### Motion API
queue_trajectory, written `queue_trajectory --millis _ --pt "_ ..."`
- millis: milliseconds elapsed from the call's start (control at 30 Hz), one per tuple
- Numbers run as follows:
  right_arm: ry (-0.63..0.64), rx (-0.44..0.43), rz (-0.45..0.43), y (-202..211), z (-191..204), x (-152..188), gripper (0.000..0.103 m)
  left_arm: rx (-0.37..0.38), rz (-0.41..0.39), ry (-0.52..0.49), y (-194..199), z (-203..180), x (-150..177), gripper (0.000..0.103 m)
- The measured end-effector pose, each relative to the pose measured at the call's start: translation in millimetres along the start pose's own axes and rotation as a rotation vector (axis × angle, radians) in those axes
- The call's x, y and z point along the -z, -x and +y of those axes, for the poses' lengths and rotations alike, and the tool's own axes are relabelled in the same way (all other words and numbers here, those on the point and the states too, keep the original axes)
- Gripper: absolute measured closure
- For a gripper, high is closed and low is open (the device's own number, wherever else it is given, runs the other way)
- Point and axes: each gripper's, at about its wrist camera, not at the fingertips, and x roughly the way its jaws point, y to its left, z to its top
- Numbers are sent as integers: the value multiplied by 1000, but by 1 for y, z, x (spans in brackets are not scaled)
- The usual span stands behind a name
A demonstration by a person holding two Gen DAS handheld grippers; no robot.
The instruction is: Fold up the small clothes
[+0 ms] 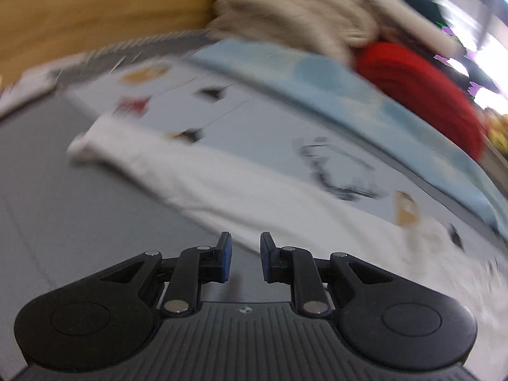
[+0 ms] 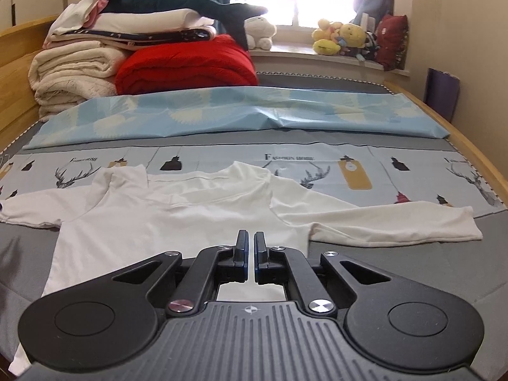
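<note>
A white long-sleeved shirt lies flat on the bed, both sleeves spread out to the sides. My right gripper rests on the shirt's body near its right side edge, jaws closed to a thin slit with white cloth showing in it. The left wrist view is blurred. There the shirt runs diagonally, one sleeve end at the far left. My left gripper hovers at the shirt's near edge over the grey sheet, a small gap between its blue pads and nothing between them.
A patterned sheet and a light blue cloth lie beyond the shirt. Folded cream blankets, a red quilt and a shark plush are piled at the back left. Soft toys sit on the windowsill. The wooden bed frame borders the right.
</note>
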Motion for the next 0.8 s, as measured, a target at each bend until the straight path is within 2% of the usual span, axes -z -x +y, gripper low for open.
queue_trajectory --millis 33,100,133,267,400,467,533,600,667,733,800 --pt "9 -1 5 -3 3 -1 100 -12 -2 39 -7 13 -4 77" --pt "21 -7 17 -11 8 -4 100 -52 -20 122 -17 36 -15 52" --pt "21 -16 21 -14 11 -6 100 -60 -32 178 -21 49 -19 50" --pt "36 -36 39 -26 19 -11 100 -69 -65 395 -40 93 -38 49" --pt "78 -42 44 -32 26 -13 100 -82 -61 505 -60 121 -49 49" --pt "97 -39 50 -35 28 -13 100 -88 -68 527 -69 129 -51 51" --pt "101 -36 60 -37 27 -13 100 -82 -86 530 -76 134 -51 63" --pt "98 -32 66 -38 25 -13 100 -61 -84 517 -83 136 -55 99" --pt "89 -31 75 -40 22 -13 100 -73 -108 472 -80 123 -62 99" --pt "83 -27 80 -40 18 -13 100 -90 -161 322 -66 87 -70 100" --pt "85 -24 86 -40 16 -13 100 -25 -222 145 -44 36 -78 100"
